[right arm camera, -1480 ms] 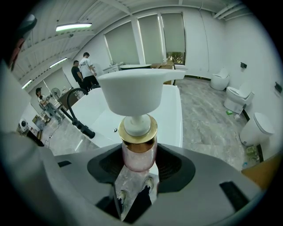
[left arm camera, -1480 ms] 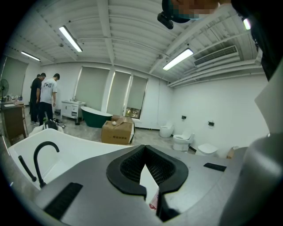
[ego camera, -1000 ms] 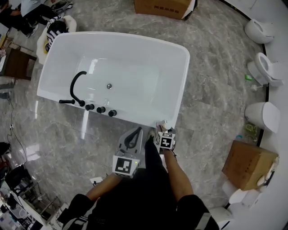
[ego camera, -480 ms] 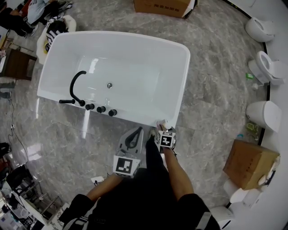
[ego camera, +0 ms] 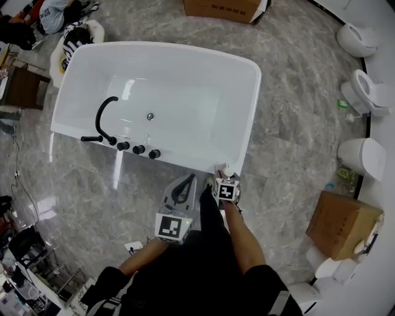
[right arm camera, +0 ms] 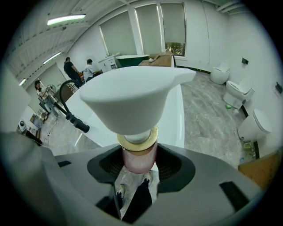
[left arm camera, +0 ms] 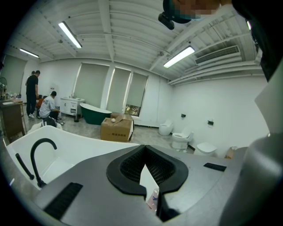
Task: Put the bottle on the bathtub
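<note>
A pump bottle (right arm camera: 136,99) with a white head, gold collar and pink body stands upright between the jaws of my right gripper (right arm camera: 138,164), which is shut on its body. In the head view the bottle (ego camera: 224,169) is at the near right corner of the white bathtub (ego camera: 254,92), level with its rim. Whether it touches the rim is hidden. My left gripper (ego camera: 185,181) hangs just left of it, in front of the tub, shut with nothing in it. In the left gripper view its black pads (left arm camera: 124,170) meet at the tips (left arm camera: 144,148), and the tub (left arm camera: 75,141) lies behind.
A black faucet (ego camera: 105,117) and several black knobs (ego camera: 139,150) sit on the tub's near left rim. Cardboard boxes (ego camera: 225,9) (ego camera: 339,225) stand at the far side and at the right. Toilets (ego camera: 364,92) line the right wall. People (ego camera: 49,12) crouch at the far left.
</note>
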Demonstrator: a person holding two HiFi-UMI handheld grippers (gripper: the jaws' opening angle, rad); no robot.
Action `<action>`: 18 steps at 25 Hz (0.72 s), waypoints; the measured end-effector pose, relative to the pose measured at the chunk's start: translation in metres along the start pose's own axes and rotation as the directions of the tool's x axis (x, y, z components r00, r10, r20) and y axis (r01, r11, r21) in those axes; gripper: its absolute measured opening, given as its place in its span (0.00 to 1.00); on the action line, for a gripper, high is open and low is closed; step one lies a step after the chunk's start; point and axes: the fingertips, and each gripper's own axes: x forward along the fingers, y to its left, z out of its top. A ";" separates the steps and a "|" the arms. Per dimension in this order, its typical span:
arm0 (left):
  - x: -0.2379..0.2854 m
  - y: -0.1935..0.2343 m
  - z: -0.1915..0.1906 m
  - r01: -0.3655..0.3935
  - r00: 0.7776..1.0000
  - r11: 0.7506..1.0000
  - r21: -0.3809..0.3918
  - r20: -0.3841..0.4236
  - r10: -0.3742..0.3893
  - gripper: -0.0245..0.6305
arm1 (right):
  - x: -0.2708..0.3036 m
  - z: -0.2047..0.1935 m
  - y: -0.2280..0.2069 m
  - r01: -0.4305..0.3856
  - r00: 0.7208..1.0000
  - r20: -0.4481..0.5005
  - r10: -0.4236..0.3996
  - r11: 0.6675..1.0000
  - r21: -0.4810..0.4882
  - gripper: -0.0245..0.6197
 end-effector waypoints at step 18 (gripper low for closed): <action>-0.018 0.006 -0.002 0.016 1.000 1.000 0.017 -0.008 -0.016 0.06 | -0.004 -0.010 0.016 0.024 1.000 0.010 -0.024 1.000 0.020 0.37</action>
